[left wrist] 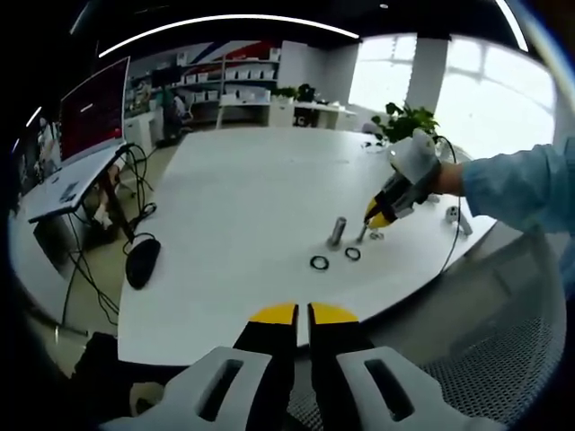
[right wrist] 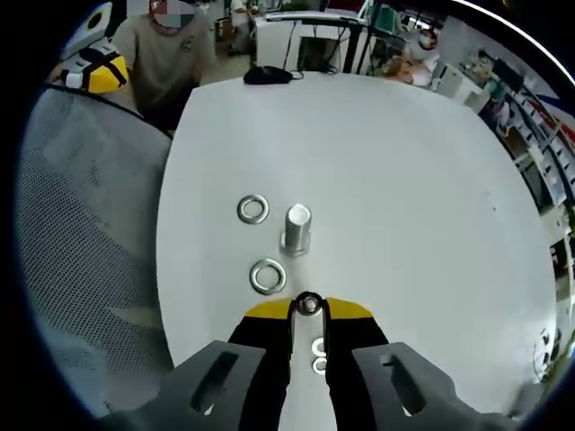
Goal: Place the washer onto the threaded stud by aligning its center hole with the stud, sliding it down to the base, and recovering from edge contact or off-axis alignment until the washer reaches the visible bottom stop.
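A short metal threaded stud (right wrist: 296, 229) stands upright on the white table (right wrist: 404, 180), also seen as the stud (left wrist: 338, 231) in the left gripper view. My right gripper (right wrist: 308, 308) is shut on a small washer (right wrist: 308, 303), held at its yellow tips just short of the stud. In the left gripper view the right gripper (left wrist: 382, 214) hovers low beside the stud, held by a hand in a blue sleeve. Two larger washers (right wrist: 253, 209) (right wrist: 268, 276) lie flat near the stud. My left gripper (left wrist: 303, 314) is shut on nothing, back at the table's near edge.
Two more small washers (right wrist: 318, 346) lie on the table under my right jaws. A black mouse (left wrist: 142, 260) sits at the table's left side. A mesh chair (left wrist: 503, 341) is by the edge. A potted plant (left wrist: 409, 121) and a monitor (left wrist: 90, 112) stand further off.
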